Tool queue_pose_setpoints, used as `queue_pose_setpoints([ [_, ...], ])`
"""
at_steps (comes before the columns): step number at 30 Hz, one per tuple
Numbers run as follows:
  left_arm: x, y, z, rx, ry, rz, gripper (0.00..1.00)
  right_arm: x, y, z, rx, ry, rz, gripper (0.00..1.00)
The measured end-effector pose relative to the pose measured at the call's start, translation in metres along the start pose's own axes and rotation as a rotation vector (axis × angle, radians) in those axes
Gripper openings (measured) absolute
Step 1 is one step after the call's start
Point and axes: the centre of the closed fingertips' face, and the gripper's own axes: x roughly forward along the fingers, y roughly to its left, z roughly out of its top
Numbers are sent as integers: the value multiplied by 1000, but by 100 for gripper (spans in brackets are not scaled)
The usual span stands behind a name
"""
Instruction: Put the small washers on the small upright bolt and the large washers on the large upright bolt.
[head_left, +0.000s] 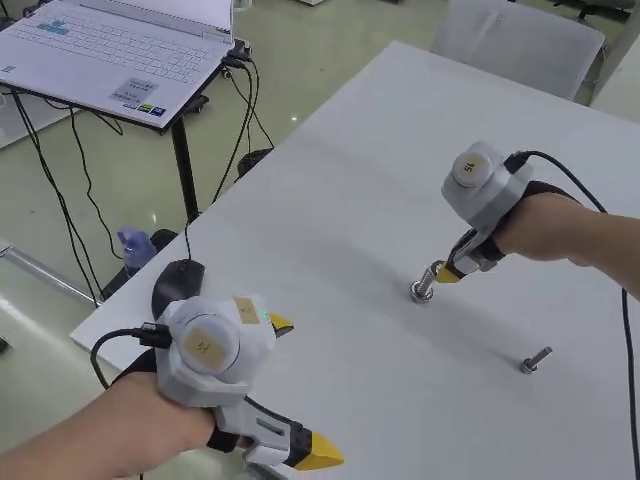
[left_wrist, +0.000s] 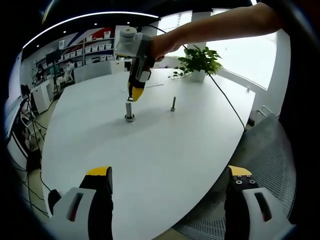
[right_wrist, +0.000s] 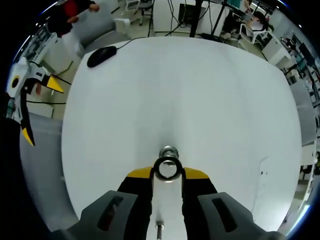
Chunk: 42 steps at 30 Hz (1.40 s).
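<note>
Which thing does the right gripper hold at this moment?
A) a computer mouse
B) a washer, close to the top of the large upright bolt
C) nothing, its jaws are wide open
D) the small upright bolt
B: in the right gripper view, the right gripper pinches a metal washer between its yellow tips, just next to the top of the large upright bolt.

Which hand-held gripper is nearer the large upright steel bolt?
Right. The right hand-held gripper hangs just above the large upright steel bolt, gripping a metal washer; the left hand-held gripper is open at the white table's near edge.
</note>
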Motion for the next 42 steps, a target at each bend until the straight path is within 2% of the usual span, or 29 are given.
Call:
queue_pose_setpoints([
  [4,3,-1,-2,12,16,-4,94,6,-4,0,-4,4,5,21],
  [13,6,-1,-4,26,18,12,99,14,-7,2,-14,14,10,21],
  [24,9,3,-4,29,25,10,99,23,-8,0,-20,34,20,21],
  [42,12,6,0,35,25,-4,97,48,-10,-4,-26,73,36,21],
])
